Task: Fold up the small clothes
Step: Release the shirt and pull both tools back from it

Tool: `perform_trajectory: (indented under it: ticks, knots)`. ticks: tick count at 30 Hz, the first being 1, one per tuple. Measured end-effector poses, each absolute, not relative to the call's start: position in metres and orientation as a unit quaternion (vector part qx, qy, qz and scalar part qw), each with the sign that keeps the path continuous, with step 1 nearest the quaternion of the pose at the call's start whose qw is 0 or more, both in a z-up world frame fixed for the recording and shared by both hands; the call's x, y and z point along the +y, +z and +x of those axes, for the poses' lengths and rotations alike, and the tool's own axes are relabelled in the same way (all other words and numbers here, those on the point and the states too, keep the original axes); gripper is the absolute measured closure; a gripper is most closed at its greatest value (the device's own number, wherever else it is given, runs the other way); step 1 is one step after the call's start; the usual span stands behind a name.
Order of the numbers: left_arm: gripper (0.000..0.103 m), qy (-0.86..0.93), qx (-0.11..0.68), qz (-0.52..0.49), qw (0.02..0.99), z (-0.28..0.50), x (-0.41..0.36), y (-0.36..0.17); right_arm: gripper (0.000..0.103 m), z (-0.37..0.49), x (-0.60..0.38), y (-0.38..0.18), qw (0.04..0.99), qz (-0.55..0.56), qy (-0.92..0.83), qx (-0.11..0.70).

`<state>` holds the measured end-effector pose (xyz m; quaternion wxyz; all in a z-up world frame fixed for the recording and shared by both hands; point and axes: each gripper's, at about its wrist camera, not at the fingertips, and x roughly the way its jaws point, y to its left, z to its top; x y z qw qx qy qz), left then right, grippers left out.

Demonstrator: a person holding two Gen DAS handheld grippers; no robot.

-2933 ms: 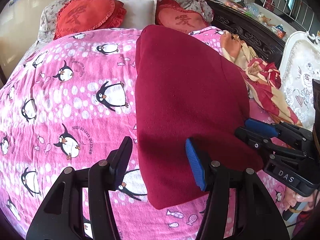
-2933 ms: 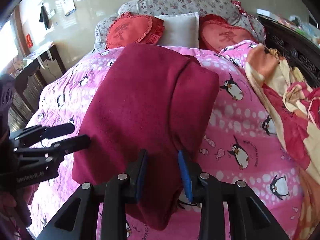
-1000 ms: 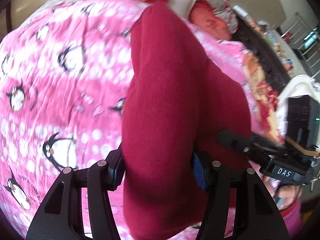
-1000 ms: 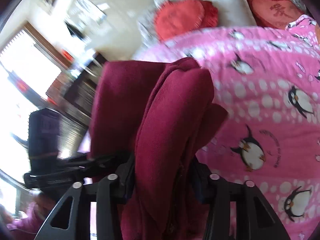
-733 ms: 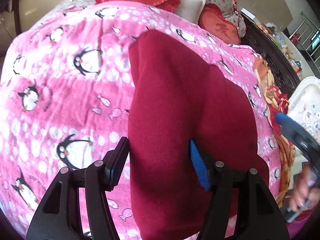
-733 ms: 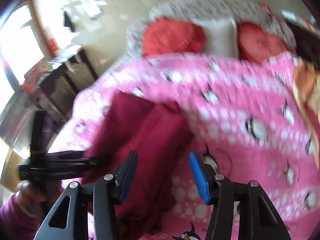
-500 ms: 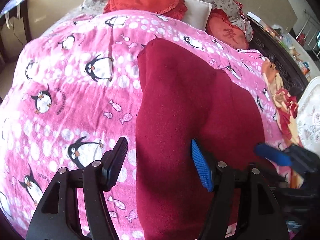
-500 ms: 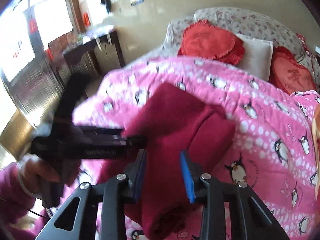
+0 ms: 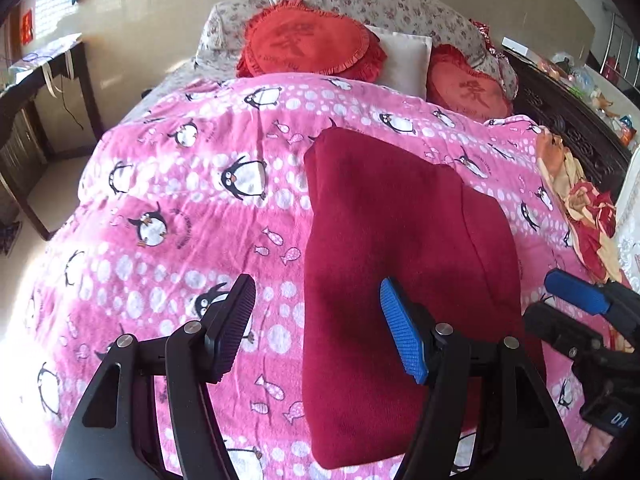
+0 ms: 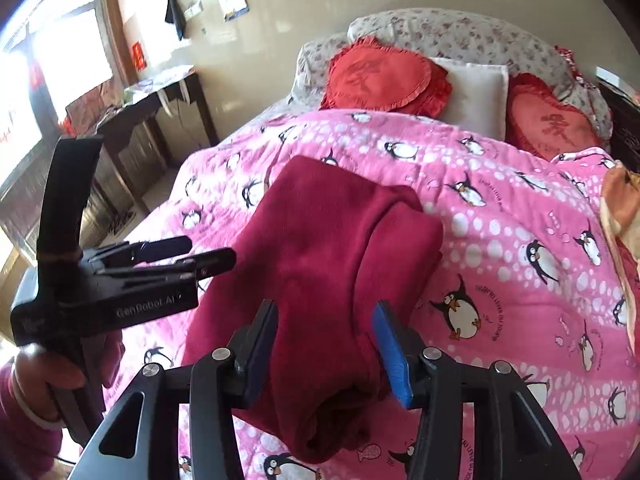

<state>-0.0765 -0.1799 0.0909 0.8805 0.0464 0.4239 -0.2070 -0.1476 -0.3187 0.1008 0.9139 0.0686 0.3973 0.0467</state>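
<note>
Lying folded on bed: maroon garment
L gripper released; R gripper just widened, fingers clear of cloth

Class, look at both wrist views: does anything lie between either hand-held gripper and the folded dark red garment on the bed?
Nothing visible does. The garment lies clear on the penguin blanket, directly under both open grippers.

"GenRobot.AI" on left gripper body; "DA" on right gripper body.
</note>
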Motion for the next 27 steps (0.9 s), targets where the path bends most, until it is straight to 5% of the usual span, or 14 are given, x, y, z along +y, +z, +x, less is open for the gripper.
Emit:
perform_trajectory:
  ticks: [14, 18, 27]
  knots:
    - [0.038, -0.199, 0.387, 0.059, 0.898, -0.121, -0.178, 0.114, 0.053, -0.186, -0.320, 0.122, 0.917, 0.109, -0.002, 0.384]
    - [0.038, -0.197, 0.381, 0.059, 0.901, -0.128, -0.176, 0.117, 0.038, -0.191, -0.321, 0.124, 0.918, 0.117, -0.011, 0.379]
    - [0.038, -0.196, 0.378, 0.059, 0.903, -0.132, -0.174, 0.120, 0.037, -0.194, -0.317, 0.125, 0.917, 0.116, -0.014, 0.381]
